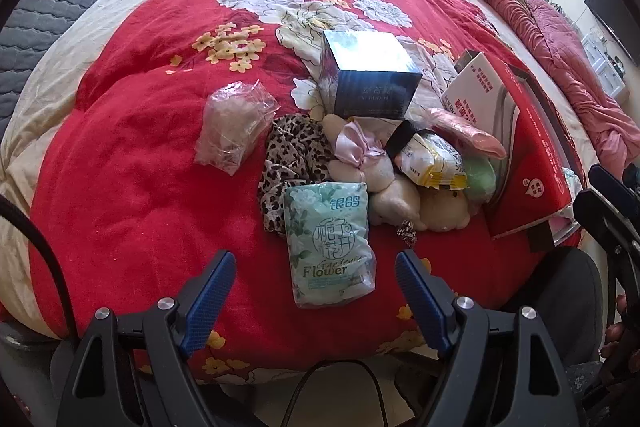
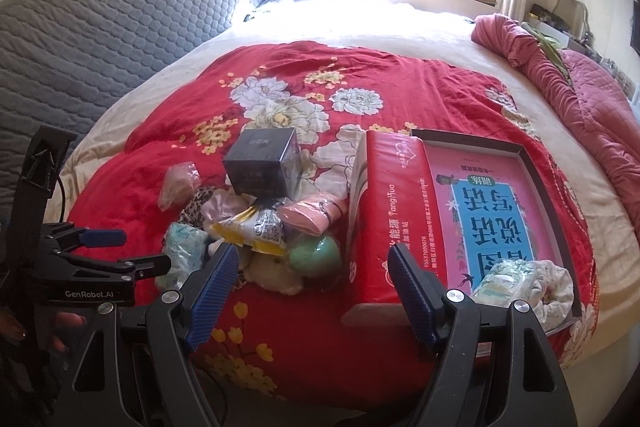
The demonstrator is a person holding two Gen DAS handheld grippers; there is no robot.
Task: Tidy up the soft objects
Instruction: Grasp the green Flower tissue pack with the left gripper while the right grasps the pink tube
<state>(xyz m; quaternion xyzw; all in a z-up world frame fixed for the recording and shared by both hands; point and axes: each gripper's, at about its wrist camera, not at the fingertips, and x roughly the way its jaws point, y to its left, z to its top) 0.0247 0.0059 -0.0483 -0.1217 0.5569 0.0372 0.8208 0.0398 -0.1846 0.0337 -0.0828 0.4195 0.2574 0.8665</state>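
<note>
On the red floral quilt (image 1: 132, 167) lies a pile of soft items. Nearest is a mint-green tissue pack (image 1: 328, 239), with a leopard-print cloth (image 1: 292, 155), a cream plush toy with a pink bow (image 1: 372, 167), a yellow-white pack (image 1: 432, 163) and a pink roll (image 1: 468, 131) behind it. My left gripper (image 1: 315, 259) is open, its blue pads either side of the pack's near end without touching it. My right gripper (image 2: 314, 257) is open and empty, above the quilt between the pile and the red carton (image 2: 384, 211). The open tray (image 2: 532, 163) holds a tissue pack (image 2: 504, 279) and a floral cloth (image 2: 556, 287).
A dark blue box (image 1: 372, 79) stands behind the pile, and a clear plastic bag (image 1: 234, 127) lies to its left. A green ball (image 2: 316, 255) rests against the carton. A pink blanket (image 2: 580, 99) is bunched at the right, and a grey quilted headboard (image 2: 100, 39) stands at the left.
</note>
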